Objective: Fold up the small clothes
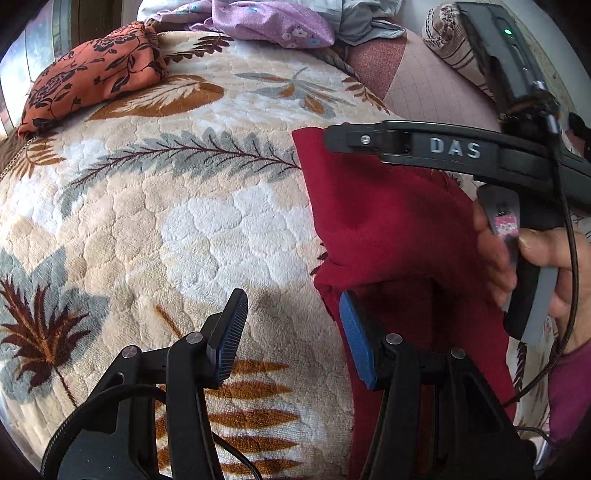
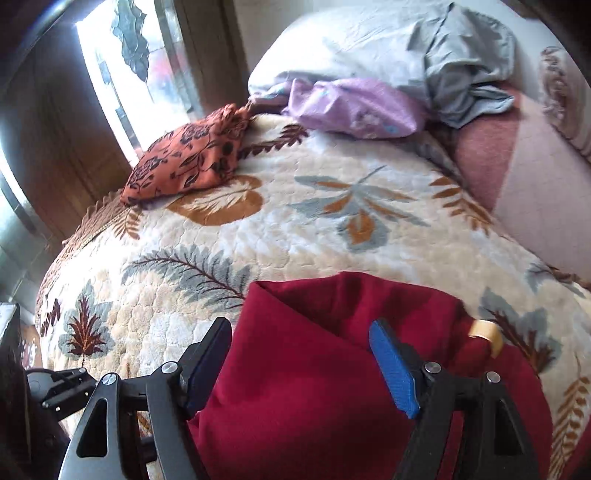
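A wide quilted blanket point(image 2: 303, 236) with a leaf pattern in grey, brown and orange covered the bed and carried everything. At its far edge, against the wall, lay a heap of pale grey bedding point(image 2: 388, 48), and a pink sheet point(image 2: 524, 192) showed past the far right edge of the blanket.

The dark red garment point(image 2: 306, 373), the piece to be folded, lay at the near right part of the blanket, close to its near edge. It was partly folded over itself, with one flap lying across the body of the cloth. A small cream label point(image 2: 487, 332) showed at its right side.

At the far left corner rested an orange cloth with black flowers point(image 1: 92, 77), already folded into a small packet. Just beside the grey heap at the far edge lay a lilac cloth with small flowers point(image 1: 266, 22), crumpled.

The right gripper point(image 2: 299, 350) hung over the red garment with its fingers released and standing wide apart; the cloth lay under them, but the pads did not press on it. A hand point(image 1: 535, 280) held its handle, as seen from the left wrist.

The left gripper point(image 1: 291, 332) was over the left edge of the red garment. Its fingers were also released: the right finger stood over the cloth and the left one over the bare blanket, with nothing grasped.
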